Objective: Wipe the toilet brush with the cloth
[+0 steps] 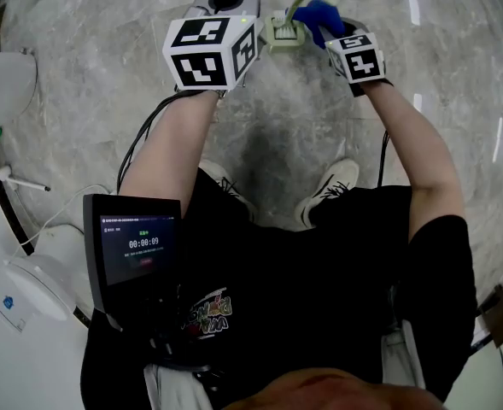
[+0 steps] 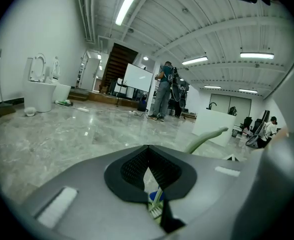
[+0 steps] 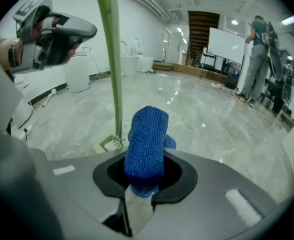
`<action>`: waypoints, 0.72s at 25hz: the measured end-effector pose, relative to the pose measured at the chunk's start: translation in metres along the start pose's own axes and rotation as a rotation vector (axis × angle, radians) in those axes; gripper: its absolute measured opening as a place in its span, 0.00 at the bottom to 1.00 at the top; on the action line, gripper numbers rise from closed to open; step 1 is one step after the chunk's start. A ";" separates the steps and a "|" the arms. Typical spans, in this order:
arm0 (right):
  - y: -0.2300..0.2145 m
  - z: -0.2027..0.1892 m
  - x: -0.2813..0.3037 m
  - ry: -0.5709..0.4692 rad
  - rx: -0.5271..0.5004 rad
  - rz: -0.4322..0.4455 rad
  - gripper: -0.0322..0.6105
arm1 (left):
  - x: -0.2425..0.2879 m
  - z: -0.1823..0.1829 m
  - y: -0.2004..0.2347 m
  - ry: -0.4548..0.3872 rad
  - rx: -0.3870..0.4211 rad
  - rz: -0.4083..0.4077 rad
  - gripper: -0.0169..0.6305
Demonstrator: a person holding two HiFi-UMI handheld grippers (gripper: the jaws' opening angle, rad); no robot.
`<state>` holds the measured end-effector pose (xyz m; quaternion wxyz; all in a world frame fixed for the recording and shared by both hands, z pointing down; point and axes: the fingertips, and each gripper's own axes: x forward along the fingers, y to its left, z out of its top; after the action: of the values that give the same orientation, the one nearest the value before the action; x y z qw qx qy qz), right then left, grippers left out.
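Observation:
I hold the pale green toilet brush (image 1: 283, 32) above the floor, between my two grippers. My left gripper (image 1: 249, 11) is shut on its handle (image 2: 204, 139). The bristle head (image 2: 155, 210) shows below, through the gap between the jaws. In the right gripper view the handle (image 3: 112, 59) runs down to the head (image 3: 109, 143), with the left gripper (image 3: 89, 31) at the upper left. My right gripper (image 3: 143, 181) is shut on a folded blue cloth (image 3: 146, 144). The cloth (image 1: 319, 15) stands just right of the handle; I cannot tell whether it touches.
The floor (image 1: 277, 126) is grey marble. White toilets (image 1: 3, 84) and another white fixture (image 1: 20, 289) line the left side. A screen (image 1: 136, 250) hangs at my chest, with my shoes (image 1: 328, 190) below the grippers. Far off stand people (image 2: 162, 91), a whiteboard (image 2: 138, 78) and more toilets (image 2: 39, 91).

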<state>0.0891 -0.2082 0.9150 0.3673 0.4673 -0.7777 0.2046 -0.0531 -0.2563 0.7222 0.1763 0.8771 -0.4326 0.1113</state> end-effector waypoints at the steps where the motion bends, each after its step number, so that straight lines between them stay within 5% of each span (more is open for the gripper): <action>1: -0.005 -0.015 0.003 0.034 0.033 -0.012 0.19 | 0.000 0.002 0.001 -0.004 -0.013 0.004 0.04; 9: 0.058 -0.102 0.018 0.240 -0.004 0.143 0.19 | 0.000 0.016 -0.007 -0.037 -0.064 -0.007 0.04; 13: 0.100 -0.101 0.023 0.278 0.056 0.197 0.19 | -0.001 0.015 -0.012 -0.034 -0.038 -0.019 0.04; 18: 0.146 -0.060 0.037 0.188 0.110 0.306 0.19 | -0.003 0.014 -0.012 -0.034 -0.030 -0.016 0.04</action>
<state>-0.0273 -0.1197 0.9855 0.3770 0.3419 -0.7895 0.3431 -0.0451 -0.2529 0.7055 0.1829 0.8796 -0.4300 0.0888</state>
